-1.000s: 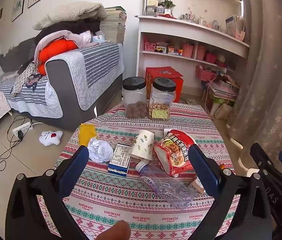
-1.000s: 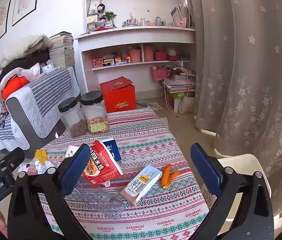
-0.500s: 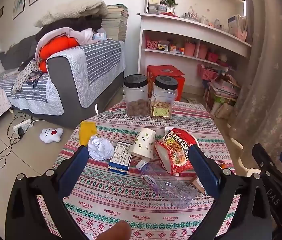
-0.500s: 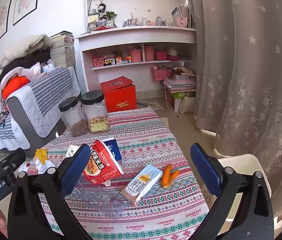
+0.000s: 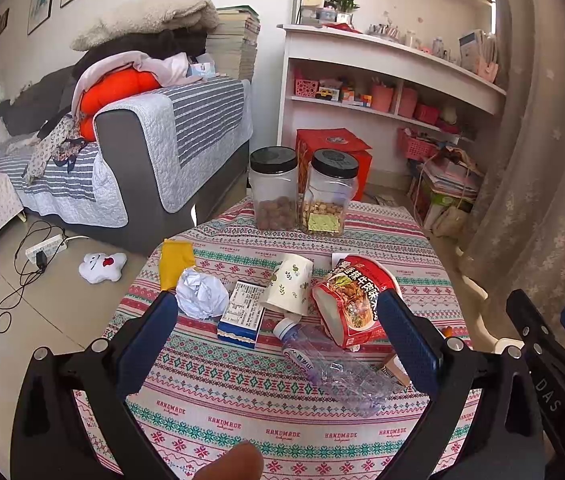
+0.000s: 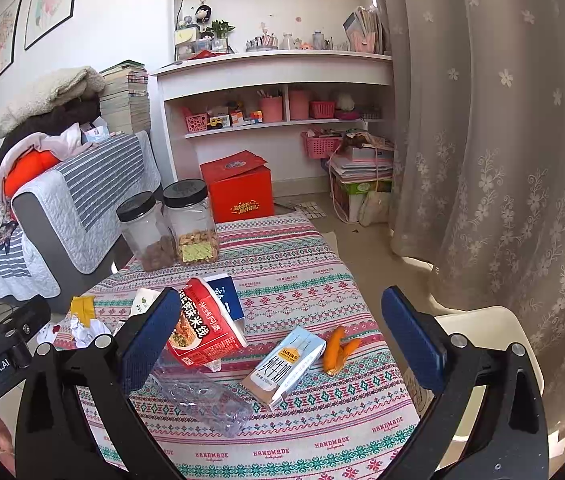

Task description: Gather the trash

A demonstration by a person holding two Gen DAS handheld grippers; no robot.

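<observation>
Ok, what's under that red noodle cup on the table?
The red noodle cup leans on a blue-and-white box, its rim over the crushed bottle's neck. What lies beneath its body is hidden.

The left wrist camera sits behind the left tongs (image 5: pixel 278 336) and looks forward and a little downward over the worktop (image 5: pixel 242 412) from its near edge, facing the white shelf (image 5: pixel 386 60) and the sofa (image 5: pixel 170 140) further back. The right wrist camera sits behind the right tongs (image 6: pixel 278 336), more to the right side of the same worktop (image 6: pixel 322 436), and faces the shelf (image 6: pixel 282 68) and the curtain (image 6: pixel 502 160). Both views are close above the trash. They share the two jars (image 5: pixel 302 192) (image 6: pixel 170 228), the red snack bag (image 5: pixel 354 300) (image 6: pixel 202 332), the crushed bottle (image 5: pixel 334 364) (image 6: pixel 202 400) and the red box (image 5: pixel 334 152) (image 6: pixel 238 188). Each view catches the other tongs at its edge
</observation>
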